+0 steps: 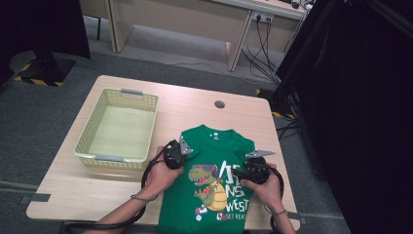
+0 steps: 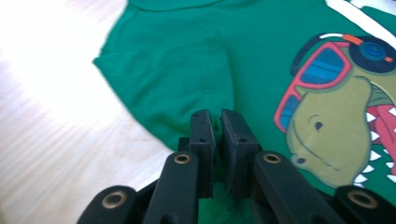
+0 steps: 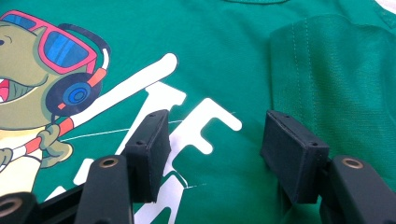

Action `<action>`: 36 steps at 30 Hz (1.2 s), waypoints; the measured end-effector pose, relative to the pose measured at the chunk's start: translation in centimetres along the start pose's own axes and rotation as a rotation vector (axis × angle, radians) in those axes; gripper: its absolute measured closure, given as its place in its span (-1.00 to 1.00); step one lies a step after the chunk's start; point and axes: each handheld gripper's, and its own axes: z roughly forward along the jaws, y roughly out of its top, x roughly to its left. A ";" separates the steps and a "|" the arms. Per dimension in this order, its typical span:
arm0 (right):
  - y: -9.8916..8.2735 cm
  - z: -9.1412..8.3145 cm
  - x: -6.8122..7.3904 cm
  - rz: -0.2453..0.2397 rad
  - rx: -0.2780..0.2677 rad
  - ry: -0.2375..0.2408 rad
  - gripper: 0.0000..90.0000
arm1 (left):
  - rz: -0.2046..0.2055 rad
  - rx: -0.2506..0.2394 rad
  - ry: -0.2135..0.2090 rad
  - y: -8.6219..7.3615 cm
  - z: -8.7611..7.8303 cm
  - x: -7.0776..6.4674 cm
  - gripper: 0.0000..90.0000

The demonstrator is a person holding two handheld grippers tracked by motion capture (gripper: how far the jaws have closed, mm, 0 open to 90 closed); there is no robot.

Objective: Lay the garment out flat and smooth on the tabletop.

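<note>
A green T-shirt (image 1: 214,183) with a dinosaur print lay flat at the near edge of the wooden table (image 1: 195,105). The left gripper (image 2: 217,126), at the shirt's left side, had its jaws nearly together, pinching a fold of green fabric. The right gripper (image 3: 212,144) hovered over the white lettering, jaws apart and holding nothing. Farther left stood a yellow-green basket (image 1: 85,141).

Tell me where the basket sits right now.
In the high view the basket stands on the left half of the table, just left of the green shirt and beyond the left tongs.
</note>
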 end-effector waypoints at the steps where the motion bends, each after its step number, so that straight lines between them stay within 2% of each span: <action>1: 0.0 0.0 0.0 0.000 -0.001 0.000 -0.07 | 0.002 -0.001 0.008 0.0 -0.1 0.1 0.83; 15: -0.1 -0.2 -0.4 0.006 0.006 0.000 -0.05 | -0.028 -0.002 0.035 -0.1 -0.9 0.9 0.79; 28: -0.6 -0.6 -1.6 0.028 0.009 -0.018 -0.05 | -0.037 0.003 0.057 0.1 -1.1 1.3 0.76; 36: -0.9 -0.9 -2.1 0.044 0.011 -0.028 -0.05 | -0.029 0.013 0.068 0.2 -1.1 1.5 0.77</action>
